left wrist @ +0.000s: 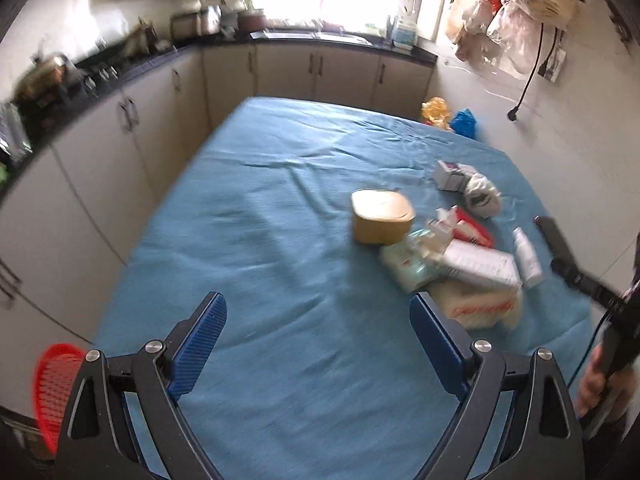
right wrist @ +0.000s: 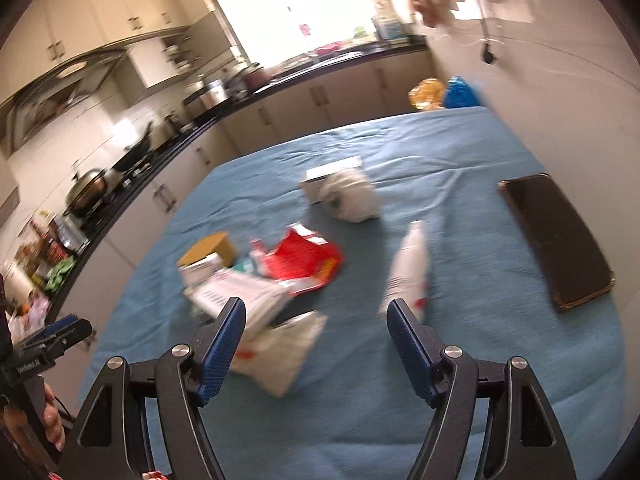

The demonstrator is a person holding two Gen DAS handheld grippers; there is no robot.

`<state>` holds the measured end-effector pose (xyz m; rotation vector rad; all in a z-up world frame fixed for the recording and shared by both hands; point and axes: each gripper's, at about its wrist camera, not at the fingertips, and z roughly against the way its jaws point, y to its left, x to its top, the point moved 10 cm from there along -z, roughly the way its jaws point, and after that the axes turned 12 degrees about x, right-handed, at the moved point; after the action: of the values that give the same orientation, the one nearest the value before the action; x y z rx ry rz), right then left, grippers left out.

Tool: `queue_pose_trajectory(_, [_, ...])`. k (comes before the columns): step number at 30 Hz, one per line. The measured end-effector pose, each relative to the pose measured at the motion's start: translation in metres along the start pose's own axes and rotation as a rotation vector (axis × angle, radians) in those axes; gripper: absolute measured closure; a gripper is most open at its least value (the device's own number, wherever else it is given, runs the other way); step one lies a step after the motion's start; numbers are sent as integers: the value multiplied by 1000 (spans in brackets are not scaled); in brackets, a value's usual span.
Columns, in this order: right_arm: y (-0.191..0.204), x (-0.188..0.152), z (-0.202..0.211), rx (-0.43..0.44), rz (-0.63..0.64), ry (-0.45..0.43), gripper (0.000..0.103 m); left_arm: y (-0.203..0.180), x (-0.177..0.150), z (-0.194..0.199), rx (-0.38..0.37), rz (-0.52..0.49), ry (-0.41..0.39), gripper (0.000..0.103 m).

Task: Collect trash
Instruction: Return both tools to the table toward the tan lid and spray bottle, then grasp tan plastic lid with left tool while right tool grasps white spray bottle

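The trash lies in a loose heap on the blue-covered tabletop, toward its right side. Both grippers are held above it. The left gripper is spread wide with nothing between its pads; the right gripper is likewise empty, jaws apart.

Items judged light: a tan box, a red wrapper, a white bottle, a crumpled bag and a flat white box.

- Boxes: stiff but crushable; to be taken across the narrow sides.
- Wrapper and bag: limp, slippery; to be pinched at a raised fold.
- Bottle: smooth, likely to roll; to be gripped across its body.

A red basket is seen at the lower left.
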<state>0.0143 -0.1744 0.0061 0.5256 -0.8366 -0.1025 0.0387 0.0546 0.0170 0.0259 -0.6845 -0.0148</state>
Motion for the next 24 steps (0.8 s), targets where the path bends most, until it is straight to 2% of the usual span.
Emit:
queue_pose_trajectory(6, [-44, 12, -13, -89, -59, 10, 26, -39, 38, -52, -92, 36, 82, 11])
queue_pose_trajectory(11, [-62, 12, -30, -120, -82, 44, 26, -64, 51, -93, -72, -12, 138, 11])
queue_pose_trajectory(16, [-65, 10, -38, -137, -53, 46, 26, -83, 59, -125, -44, -62, 169, 11])
queue_pose_trajectory(20, [-67, 7, -42, -129, -53, 51, 26, -94, 53, -142, -37, -97, 211, 11])
queue_pose_trajectory(22, [-67, 6, -43, -124, -51, 53, 27, -99, 51, -147, -34, -102, 224, 11])
queue_pose_trajectory(24, [-67, 7, -42, -129, -38, 46, 33, -101, 49, -149, -42, -90, 232, 11])
